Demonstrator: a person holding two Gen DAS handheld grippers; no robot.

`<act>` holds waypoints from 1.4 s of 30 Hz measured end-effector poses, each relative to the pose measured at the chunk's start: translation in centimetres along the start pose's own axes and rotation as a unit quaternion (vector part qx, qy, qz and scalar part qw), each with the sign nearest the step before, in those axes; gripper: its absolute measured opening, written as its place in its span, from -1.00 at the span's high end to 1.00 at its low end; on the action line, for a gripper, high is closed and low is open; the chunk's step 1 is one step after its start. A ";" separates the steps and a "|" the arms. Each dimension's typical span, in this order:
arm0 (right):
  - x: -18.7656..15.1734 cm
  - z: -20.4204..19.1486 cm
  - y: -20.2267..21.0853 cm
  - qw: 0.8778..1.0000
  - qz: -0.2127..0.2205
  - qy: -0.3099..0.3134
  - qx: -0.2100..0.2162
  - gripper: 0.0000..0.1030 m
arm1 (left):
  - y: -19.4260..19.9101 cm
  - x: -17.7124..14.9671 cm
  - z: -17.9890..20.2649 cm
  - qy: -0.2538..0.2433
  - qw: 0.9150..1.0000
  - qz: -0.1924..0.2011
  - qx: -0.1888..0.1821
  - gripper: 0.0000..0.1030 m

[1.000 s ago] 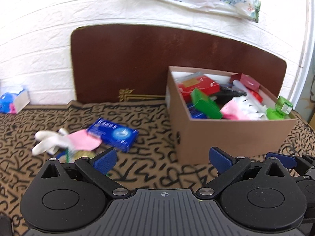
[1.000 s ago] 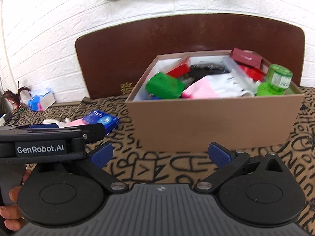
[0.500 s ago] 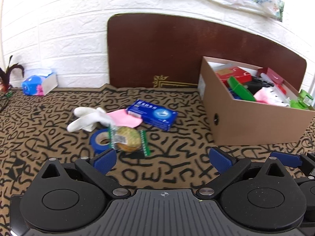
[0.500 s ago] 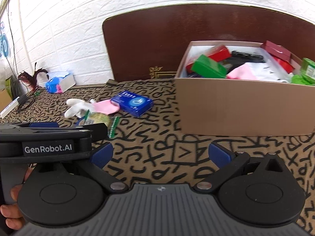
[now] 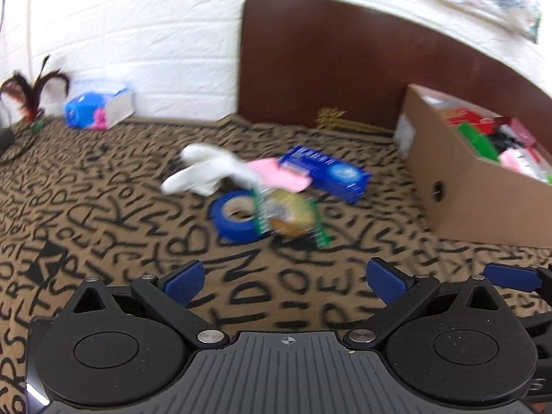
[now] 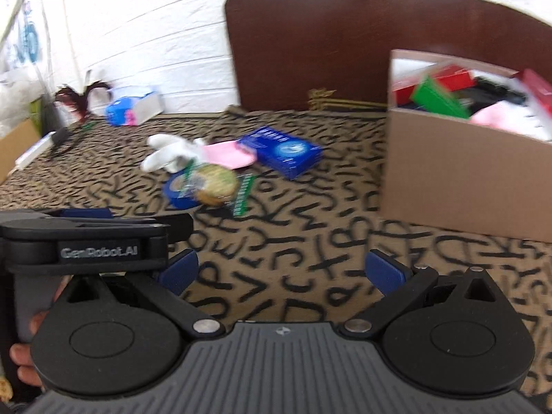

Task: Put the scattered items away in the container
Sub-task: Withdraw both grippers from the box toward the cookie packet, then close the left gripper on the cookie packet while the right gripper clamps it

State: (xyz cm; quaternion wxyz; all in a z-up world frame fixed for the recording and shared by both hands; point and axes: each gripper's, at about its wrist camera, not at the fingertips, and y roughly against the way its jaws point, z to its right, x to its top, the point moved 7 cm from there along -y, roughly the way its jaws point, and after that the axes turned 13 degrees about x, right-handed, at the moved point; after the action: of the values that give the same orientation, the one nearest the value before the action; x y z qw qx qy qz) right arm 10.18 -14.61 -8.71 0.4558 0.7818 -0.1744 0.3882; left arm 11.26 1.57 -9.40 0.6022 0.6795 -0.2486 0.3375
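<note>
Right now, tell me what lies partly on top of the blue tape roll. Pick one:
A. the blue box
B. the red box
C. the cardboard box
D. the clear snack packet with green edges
D. The snack packet overlaps the right side of the blue tape roll, while the blue box lies apart behind them on the patterned cloth.

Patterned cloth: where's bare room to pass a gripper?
Free: the strip between the blue box and the cardboard box, and the cloth before both open grippers. Crowded: glove, tape roll and snack packet overlap.
</note>
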 end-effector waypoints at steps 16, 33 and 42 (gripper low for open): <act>0.5 -2.8 -7.4 0.994 -0.035 0.103 0.029 -0.71 | -5.1 1.9 -1.5 0.021 0.997 -0.048 -0.057 -0.50; 3.1 -3.1 -12.3 0.989 -0.038 0.125 0.069 -0.46 | -8.7 5.4 0.3 0.006 0.994 -0.058 -0.095 -0.30; 3.5 -2.3 -12.5 0.989 -0.036 0.116 0.081 0.03 | -9.6 5.4 0.5 -0.005 0.993 -0.068 -0.096 0.25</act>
State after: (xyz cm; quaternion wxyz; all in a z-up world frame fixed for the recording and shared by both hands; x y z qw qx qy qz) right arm 19.24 -5.86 -12.56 0.4218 0.7718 -0.0598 0.4721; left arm 21.93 2.92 -11.56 0.6847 0.6357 -0.2360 0.2672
